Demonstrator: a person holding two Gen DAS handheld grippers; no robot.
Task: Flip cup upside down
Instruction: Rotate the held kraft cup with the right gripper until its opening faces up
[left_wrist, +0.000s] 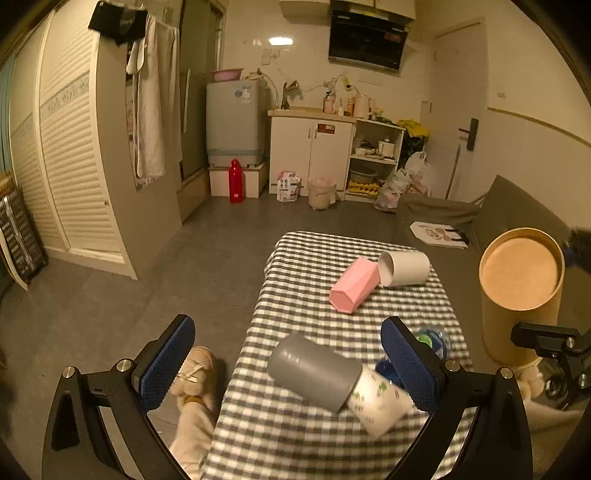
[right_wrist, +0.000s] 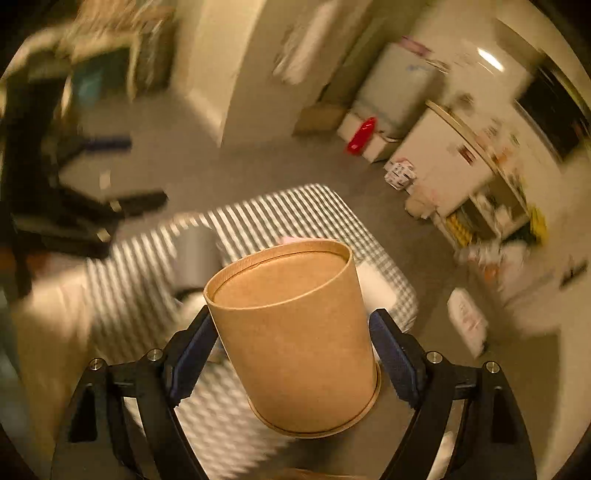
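My right gripper (right_wrist: 293, 341) is shut on a brown paper cup (right_wrist: 299, 343), held in the air with its closed base toward the camera and its rim toward me. The same cup (left_wrist: 521, 288) shows at the right edge of the left wrist view, beside the checked table (left_wrist: 306, 435). My left gripper (left_wrist: 288, 363) is open and empty over the table's near end. Between its fingers lie a grey cup (left_wrist: 314, 369) and a floral white cup (left_wrist: 380, 402), both on their sides.
A pink cup (left_wrist: 354, 286) and a white cup (left_wrist: 404, 267) lie on their sides at the far end of the table. A blue-and-green object (left_wrist: 430, 339) sits by my left gripper's right finger. A grey sofa (left_wrist: 509, 210) stands right. The right wrist view is motion-blurred.
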